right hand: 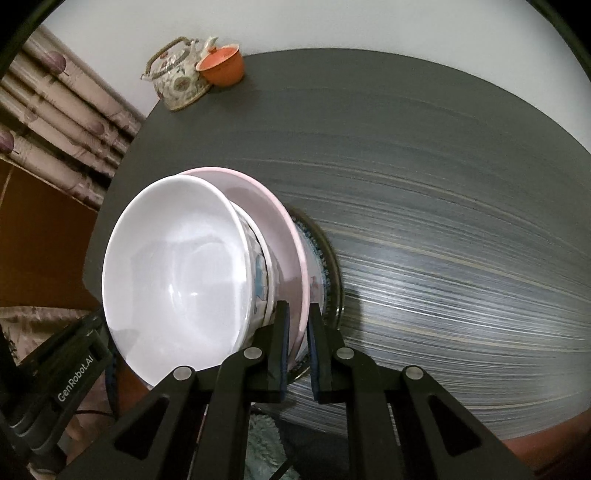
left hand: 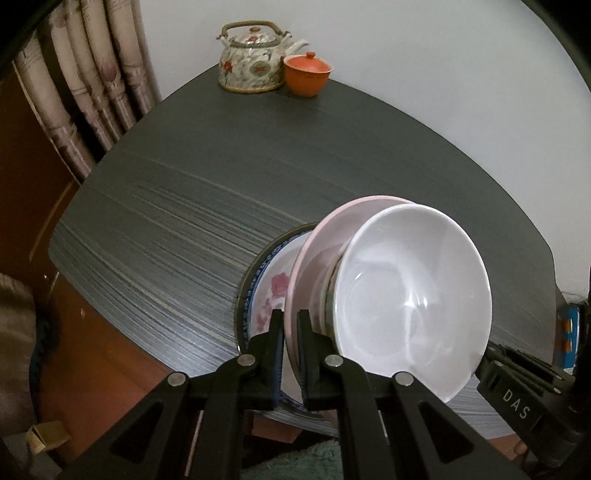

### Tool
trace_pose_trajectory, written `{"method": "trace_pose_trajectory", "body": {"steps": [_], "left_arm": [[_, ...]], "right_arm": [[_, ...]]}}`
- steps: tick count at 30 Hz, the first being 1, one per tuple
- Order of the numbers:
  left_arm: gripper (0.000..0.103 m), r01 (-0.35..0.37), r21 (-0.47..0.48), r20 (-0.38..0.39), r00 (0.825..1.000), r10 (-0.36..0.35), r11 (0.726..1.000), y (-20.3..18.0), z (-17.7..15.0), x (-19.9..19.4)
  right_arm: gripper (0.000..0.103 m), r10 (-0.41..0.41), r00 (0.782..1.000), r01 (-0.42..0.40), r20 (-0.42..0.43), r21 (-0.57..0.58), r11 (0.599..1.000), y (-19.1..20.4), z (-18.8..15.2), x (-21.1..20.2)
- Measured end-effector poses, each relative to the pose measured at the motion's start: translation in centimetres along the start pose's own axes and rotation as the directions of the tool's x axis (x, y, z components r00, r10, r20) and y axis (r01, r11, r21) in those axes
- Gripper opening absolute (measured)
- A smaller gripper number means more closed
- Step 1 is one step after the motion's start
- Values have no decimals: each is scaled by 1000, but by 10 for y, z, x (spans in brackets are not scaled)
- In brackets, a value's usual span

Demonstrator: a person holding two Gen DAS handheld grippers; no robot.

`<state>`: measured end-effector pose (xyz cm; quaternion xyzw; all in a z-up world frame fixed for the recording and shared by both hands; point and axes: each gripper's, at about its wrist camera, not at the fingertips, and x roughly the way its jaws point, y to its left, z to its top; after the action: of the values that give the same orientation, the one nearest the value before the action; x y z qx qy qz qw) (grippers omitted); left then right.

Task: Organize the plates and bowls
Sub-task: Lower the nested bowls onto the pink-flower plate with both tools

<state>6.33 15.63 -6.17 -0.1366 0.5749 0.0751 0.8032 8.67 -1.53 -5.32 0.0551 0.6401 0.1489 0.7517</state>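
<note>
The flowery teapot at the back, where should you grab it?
Grab the flowery ceramic teapot by its arched handle, coming from above. The handle stands upright over the lid, and the orange lidded cup crowds its spout side.

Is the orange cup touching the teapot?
Cannot tell. In both wrist views the orange cup overlaps the teapot, hiding any gap or contact between them.
</note>
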Motion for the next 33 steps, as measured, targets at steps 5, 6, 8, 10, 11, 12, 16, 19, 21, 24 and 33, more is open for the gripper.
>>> {"method": "trace_pose_trajectory", "body": {"steps": [5, 6, 8, 10, 11, 12, 16, 19, 21, 24, 33], "left_arm": [[5, 3, -8, -18, 1000, -4, 1000, 9, 6, 17], [5, 2, -9, -21, 1000, -2, 1000, 9, 6, 17], [5, 1, -10, -23, 1000, -1, 1000, 11, 6, 19], [5, 1, -10, -18, 1000, -1, 1000, 11, 4, 17], [5, -1, -13, -17, 1000, 1, 1000, 8, 4, 16], [5, -3, -11, -14, 1000, 3, 1000, 7, 5, 15], [5, -9, -1, -1, 1000, 9, 1000, 2, 1, 17], [5, -11, 4, 6, 1000, 11, 1000, 0, -1, 17], [5, -12, 6, 9, 1000, 12, 1000, 0, -1, 17], [5, -16, 11, 17, 1000, 16, 1000, -2, -3, 16], [10, -16, 8, 43, 999, 16, 1000, 2, -5, 10]], "right_arm": [[11, -15, 1000, 15, -20, -6, 1000, 4, 1, 11], [11, -18, 1000, 18, -22, -7, 1000, 5, 1, 13], [11, -21, 999, 20, -26, -6, 1000, 5, 1, 15], [11, -22, 999, 22, -24, -6, 1000, 8, 4, 17], [11, -25, 999, 25, -19, -11, 1000, 10, 5, 17], [11, -26, 999, 26, -18, -10, 1000, 11, 6, 18], [12, -24, 1000, 24, -19, -8, 1000, 12, 4, 18], [13, -15, 1000, 14, -21, -3, 1000, 10, 4, 19], [13, -12, 1000, 12, -21, -3, 1000, 10, 4, 19], [13, -13, 1000, 13, -15, -10, 1000, 10, 3, 18], [34, -30, 999, 30, 15, 4, 1000, 1, -2, 14]]}}
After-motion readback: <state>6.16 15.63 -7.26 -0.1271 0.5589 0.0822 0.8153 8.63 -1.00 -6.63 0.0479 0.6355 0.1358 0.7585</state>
